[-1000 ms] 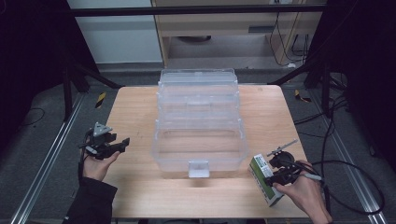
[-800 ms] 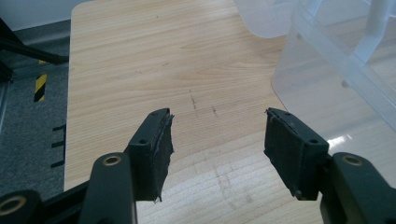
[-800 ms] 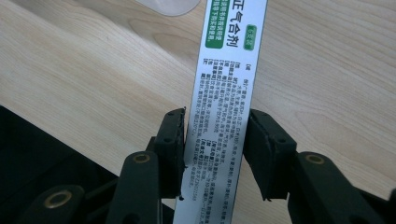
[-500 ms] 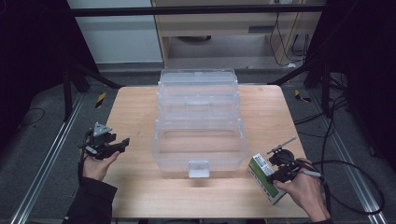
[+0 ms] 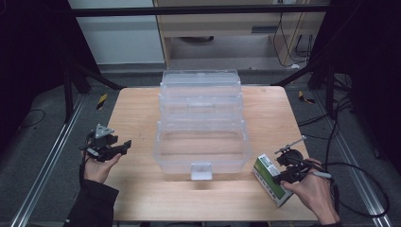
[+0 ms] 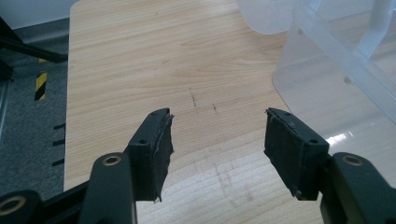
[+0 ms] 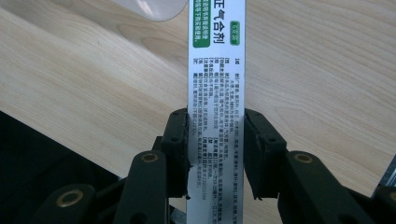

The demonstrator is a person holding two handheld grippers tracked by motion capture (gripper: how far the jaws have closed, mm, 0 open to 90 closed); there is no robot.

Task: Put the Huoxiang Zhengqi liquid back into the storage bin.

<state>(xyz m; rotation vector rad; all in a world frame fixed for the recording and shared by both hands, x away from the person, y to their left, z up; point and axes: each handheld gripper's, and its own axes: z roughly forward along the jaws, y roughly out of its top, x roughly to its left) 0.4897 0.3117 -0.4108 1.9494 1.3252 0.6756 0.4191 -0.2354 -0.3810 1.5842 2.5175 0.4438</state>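
A clear plastic tiered storage box stands open at the middle of the wooden table. At the table's front right, my right gripper is shut on a white and green printed carton. In the right gripper view the jaws press both sides of the carton, and the gripper holds it above the table. My left gripper hovers at the table's left edge. It is open with only bare wood between its pads, and the clear box lies to its right.
A white latch juts from the front of the clear box. Metal rails run along the floor on both sides of the table. Cables trail on the right. A cabinet stands beyond the far edge.
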